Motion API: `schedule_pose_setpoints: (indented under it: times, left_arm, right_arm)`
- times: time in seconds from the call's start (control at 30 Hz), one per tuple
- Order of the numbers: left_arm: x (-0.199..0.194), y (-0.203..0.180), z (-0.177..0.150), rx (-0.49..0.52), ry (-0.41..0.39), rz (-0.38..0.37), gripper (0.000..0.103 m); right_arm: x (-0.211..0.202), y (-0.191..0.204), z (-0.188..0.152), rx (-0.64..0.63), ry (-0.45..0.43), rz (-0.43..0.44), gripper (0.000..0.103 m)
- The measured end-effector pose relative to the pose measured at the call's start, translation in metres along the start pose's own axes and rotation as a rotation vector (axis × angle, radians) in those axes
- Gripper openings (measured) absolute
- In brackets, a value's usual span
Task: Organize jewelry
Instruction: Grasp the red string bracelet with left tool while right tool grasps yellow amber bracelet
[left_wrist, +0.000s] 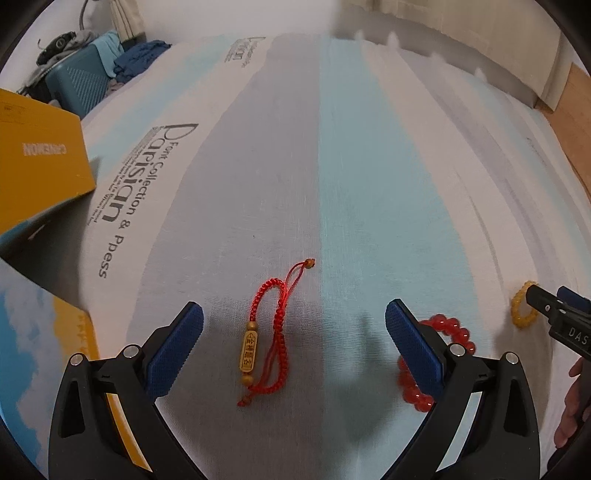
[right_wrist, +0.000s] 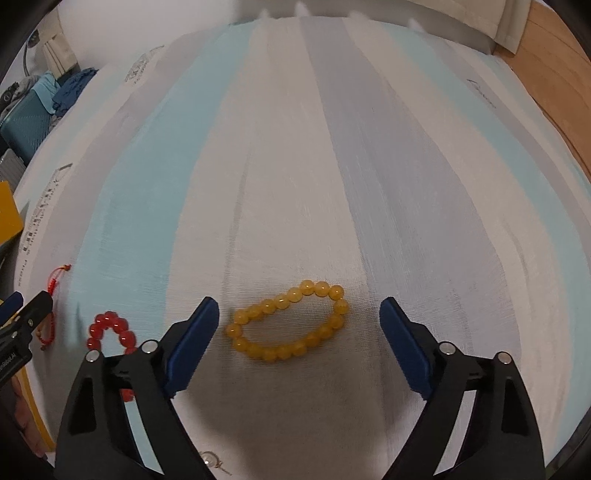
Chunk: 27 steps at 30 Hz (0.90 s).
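A red braided cord bracelet (left_wrist: 271, 332) with a gold charm lies on the striped sheet between the fingers of my open left gripper (left_wrist: 293, 317). A red bead bracelet (left_wrist: 456, 334) lies just right of it, partly hidden by the right finger; it also shows in the right wrist view (right_wrist: 110, 328). A yellow bead bracelet (right_wrist: 291, 325) lies between the fingers of my open right gripper (right_wrist: 297, 314); it shows at the right of the left wrist view (left_wrist: 521, 310), where the right gripper (left_wrist: 554, 314) reaches in. The left gripper (right_wrist: 22, 317) shows at the left edge.
A yellow cardboard box (left_wrist: 37, 158) stands at the left, with another box (left_wrist: 48, 332) with a blue and yellow print below it. A teal suitcase with clothes (left_wrist: 81, 77) stands beyond the bed's far left. Wooden floor (right_wrist: 554, 66) shows at the right.
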<state>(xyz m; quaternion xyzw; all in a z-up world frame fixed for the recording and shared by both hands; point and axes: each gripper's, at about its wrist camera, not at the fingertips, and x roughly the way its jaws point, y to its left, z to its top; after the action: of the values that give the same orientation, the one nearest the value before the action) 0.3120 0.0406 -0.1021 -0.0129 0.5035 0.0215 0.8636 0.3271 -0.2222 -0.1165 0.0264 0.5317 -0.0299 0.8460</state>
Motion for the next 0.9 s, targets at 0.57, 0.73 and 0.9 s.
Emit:
schedule_pose_setpoints:
  times: [0.57,0.73,0.9]
  left_arm:
    - [0.030,-0.001,-0.014,0.025,0.060,-0.021,0.076]
    - [0.030,-0.002,-0.015,0.031,0.059,-0.013,0.068]
    - [0.028,-0.005,-0.017,0.037,0.066,-0.015,0.051]
  right_arm:
    - [0.018,-0.002,-0.004,0.009,0.055,0.061,0.054]
    - [0.019,0.001,-0.005,0.006,0.065,0.076,0.042]
    - [0.017,0.003,-0.007,0.002,0.073,0.094,0.030]
